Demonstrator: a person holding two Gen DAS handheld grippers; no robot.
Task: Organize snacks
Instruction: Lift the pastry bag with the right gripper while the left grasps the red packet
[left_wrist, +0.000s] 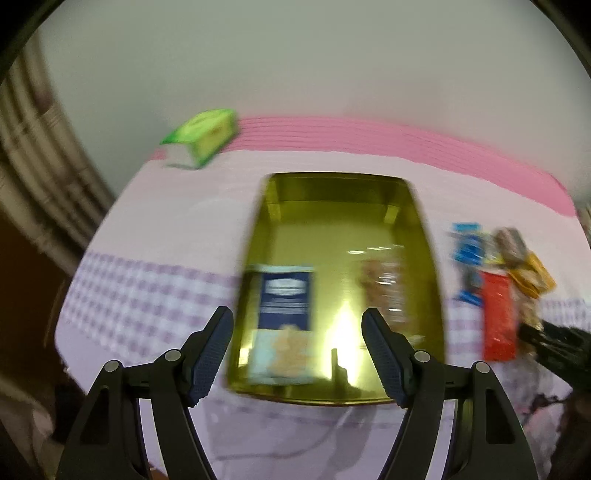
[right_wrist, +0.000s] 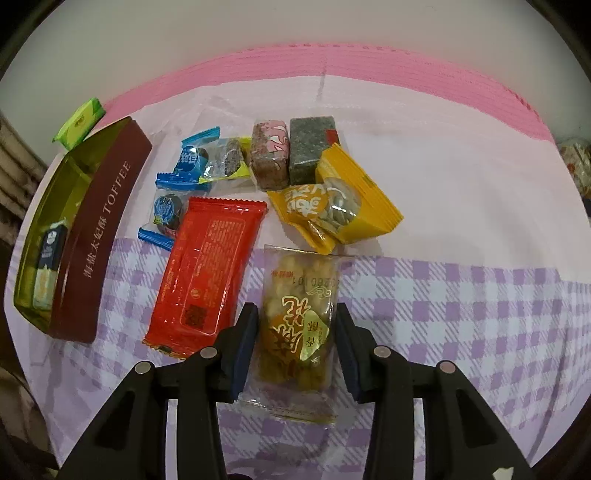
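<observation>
**Right claw straddles a clear nut packet; left claw wide over the tin**

Below, in the left wrist view, the left claw (left_wrist: 297, 354) stands wide with nothing between its dark ribbed pads. Just ahead of it sits the gold-lined rectangular toffee tin (left_wrist: 424, 258), blurred. Inside lie a navy-and-pale-blue packet (left_wrist: 282, 314), near the left pad, and a clear brownish packet (left_wrist: 384, 284), ahead of the right pad. Far ahead to the left is a green carton (left_wrist: 201, 136). Off to the right lies a pile of snacks, a red foil pouch (left_wrist: 498, 317) among them.

Then, in the right wrist view, the right claw (right_wrist: 295, 347) is set narrow around a clear packet of pale nuts with gold lettering (right_wrist: 295, 332); the pads sit just beside its sides, and whether they press it I cannot tell. The red foil pouch (right_wrist: 210, 273) lies just left. Ahead are yellow wrappers (right_wrist: 354, 199), blue-edged sweets (right_wrist: 184, 166) and two wrapped blocks (right_wrist: 291, 151). The tin (right_wrist: 99, 236), maroon outside, is far left on the lilac checked cloth (right_wrist: 461, 295).
</observation>
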